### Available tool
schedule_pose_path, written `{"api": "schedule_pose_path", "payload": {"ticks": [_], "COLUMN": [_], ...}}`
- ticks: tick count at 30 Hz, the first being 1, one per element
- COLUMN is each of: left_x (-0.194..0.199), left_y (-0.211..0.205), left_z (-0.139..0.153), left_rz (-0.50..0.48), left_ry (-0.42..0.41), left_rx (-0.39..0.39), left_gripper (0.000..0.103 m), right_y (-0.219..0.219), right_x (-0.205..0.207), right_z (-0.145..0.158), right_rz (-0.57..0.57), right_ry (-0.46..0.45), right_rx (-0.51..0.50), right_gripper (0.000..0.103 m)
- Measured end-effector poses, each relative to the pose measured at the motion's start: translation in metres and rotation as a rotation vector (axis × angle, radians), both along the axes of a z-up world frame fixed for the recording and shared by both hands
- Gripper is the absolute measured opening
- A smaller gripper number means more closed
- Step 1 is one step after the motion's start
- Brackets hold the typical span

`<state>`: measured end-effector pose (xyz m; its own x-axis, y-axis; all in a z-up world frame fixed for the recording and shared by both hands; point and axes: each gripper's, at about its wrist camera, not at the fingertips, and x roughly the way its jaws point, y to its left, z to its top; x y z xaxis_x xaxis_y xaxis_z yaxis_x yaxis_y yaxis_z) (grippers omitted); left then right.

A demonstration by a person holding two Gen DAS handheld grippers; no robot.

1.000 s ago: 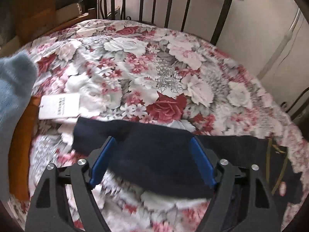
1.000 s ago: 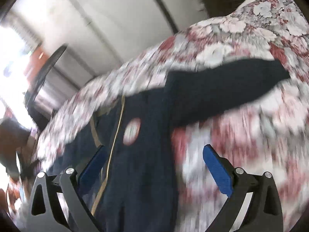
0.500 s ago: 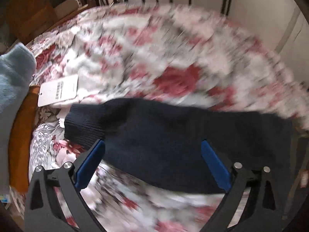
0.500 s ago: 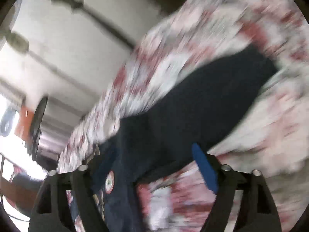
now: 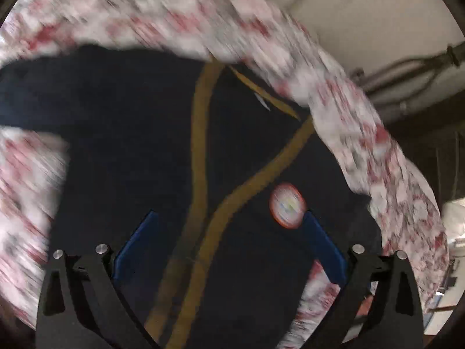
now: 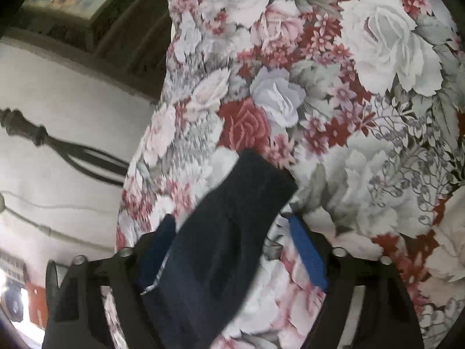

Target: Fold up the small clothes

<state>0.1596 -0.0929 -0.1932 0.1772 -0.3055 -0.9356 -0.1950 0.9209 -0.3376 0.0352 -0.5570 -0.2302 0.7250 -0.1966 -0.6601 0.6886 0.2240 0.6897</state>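
Note:
A small dark navy cardigan (image 5: 122,133) with mustard trim along its front opening and a round badge (image 5: 287,206) lies spread on the floral bedspread (image 5: 180,17). My left gripper (image 5: 229,218) is open just above its chest, empty, with the blue pads wide apart. In the right wrist view one navy sleeve (image 6: 232,232) lies between my right gripper's (image 6: 232,224) blue pads. The pads stand apart on either side of the sleeve and do not pinch it. The view from the left wrist is blurred by motion.
The floral bedspread (image 6: 363,87) fills the right wrist view to the right. The bed edge drops off on the left toward a white wall (image 6: 72,110) with a dark metal bed frame (image 6: 58,145). A wall and pipes (image 5: 407,69) lie beyond the bed.
My left gripper has swung right from the left sleeve to over the cardigan's chest and badge. My right gripper has moved along the other sleeve toward its cuff.

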Motion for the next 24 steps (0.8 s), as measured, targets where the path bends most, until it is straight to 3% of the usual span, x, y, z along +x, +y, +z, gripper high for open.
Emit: {"api": "schedule_pose_path", "payload": {"ticks": [2, 3, 4, 5, 7, 8, 9, 11, 13, 16, 19, 20, 21, 24], "left_x": [-0.006, -0.009, -0.009, -0.006, 0.004, 0.006, 0.008, 0.013, 0.015, 0.016, 0.018, 0.021, 0.025, 0.032], "left_y": [-0.03, -0.042, -0.05, -0.054, -0.056, -0.056, -0.057, -0.058, -0.058, -0.048, -0.04, -0.038, -0.038, -0.04], "left_z": [-0.018, -0.028, -0.043, -0.059, -0.08, -0.082, -0.082, -0.08, -0.079, -0.077, -0.074, -0.074, -0.073, -0.065], "left_rz": [-0.105, -0.164, -0.204, -0.221, -0.232, -0.232, -0.23, -0.235, -0.241, -0.212, -0.194, -0.191, -0.189, -0.202], "left_ry": [-0.015, -0.03, -0.009, 0.04, 0.087, 0.079, 0.069, 0.065, 0.061, 0.077, 0.076, 0.074, 0.072, 0.059], "left_rx": [0.04, 0.098, 0.207, 0.255, 0.254, 0.266, 0.276, 0.278, 0.279, 0.264, 0.265, 0.265, 0.26, 0.244], "left_gripper": [0.097, 0.097, 0.097, 0.097, 0.098, 0.098, 0.098, 0.098, 0.098, 0.098, 0.098, 0.098, 0.098, 0.098], "right_y": [-0.004, -0.008, -0.016, -0.019, -0.018, -0.018, -0.017, -0.013, -0.009, -0.013, -0.01, -0.01, -0.011, -0.01], "right_x": [0.009, 0.013, 0.01, 0.011, 0.006, 0.002, -0.004, -0.016, -0.023, -0.035, -0.045, -0.047, -0.046, -0.035], "right_z": [-0.009, -0.016, -0.016, -0.019, -0.022, -0.021, -0.018, -0.006, 0.001, -0.018, -0.03, -0.028, -0.025, -0.021], "right_rz": [0.014, 0.031, 0.041, 0.048, 0.023, -0.006, -0.023, -0.023, -0.014, -0.045, -0.037, -0.042, -0.052, -0.035], "right_ry": [0.037, 0.061, 0.067, 0.079, 0.106, 0.098, 0.04, -0.027, -0.034, 0.009, -0.026, -0.042, -0.077, -0.039], "right_rx": [0.008, 0.004, -0.002, -0.013, -0.03, -0.026, -0.005, -0.027, -0.048, 0.02, 0.063, 0.064, 0.063, 0.036], "right_gripper": [0.076, 0.072, 0.069, 0.061, 0.036, 0.013, 0.009, 0.009, 0.009, 0.009, 0.013, 0.024, 0.043, 0.049]}}
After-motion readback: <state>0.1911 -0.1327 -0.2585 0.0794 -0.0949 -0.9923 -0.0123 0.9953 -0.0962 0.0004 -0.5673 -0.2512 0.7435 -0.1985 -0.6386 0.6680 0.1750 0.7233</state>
